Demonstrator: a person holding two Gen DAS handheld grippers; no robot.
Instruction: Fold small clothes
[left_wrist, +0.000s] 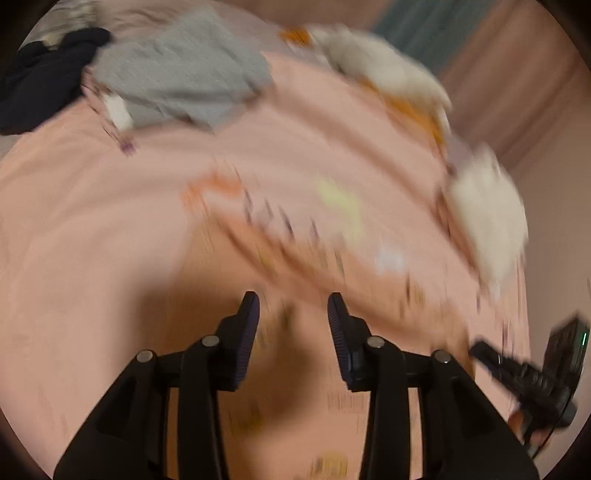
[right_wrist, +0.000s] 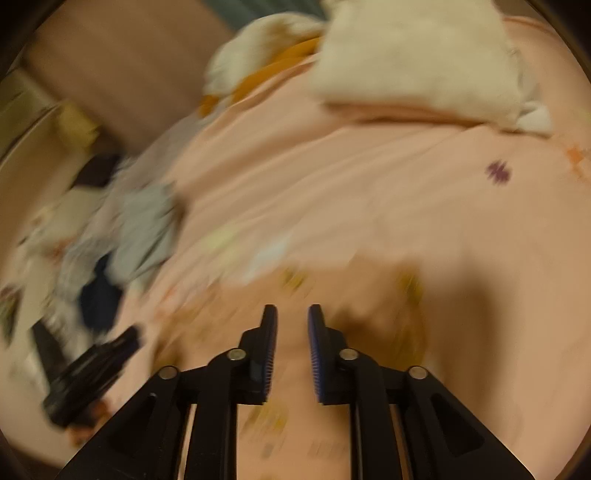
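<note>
Matt pink cloth bedsheet (left_wrist: 110, 221)

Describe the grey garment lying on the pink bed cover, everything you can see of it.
The grey garment is a soft, knit-looking piece in plain light grey, lying crumpled and loosely spread rather than folded, its edges uneven. It rests on the pink bed cover far from both grippers, untouched. A dark navy garment sits against one side, and a small white scrap shows at its near edge. Motion blur hides seams and exact shape; the right wrist view shows it only as a smear.

Left gripper (left_wrist: 293, 306) and right gripper (right_wrist: 292, 314) both angled downward, jaws apart, nothing between them.
</note>
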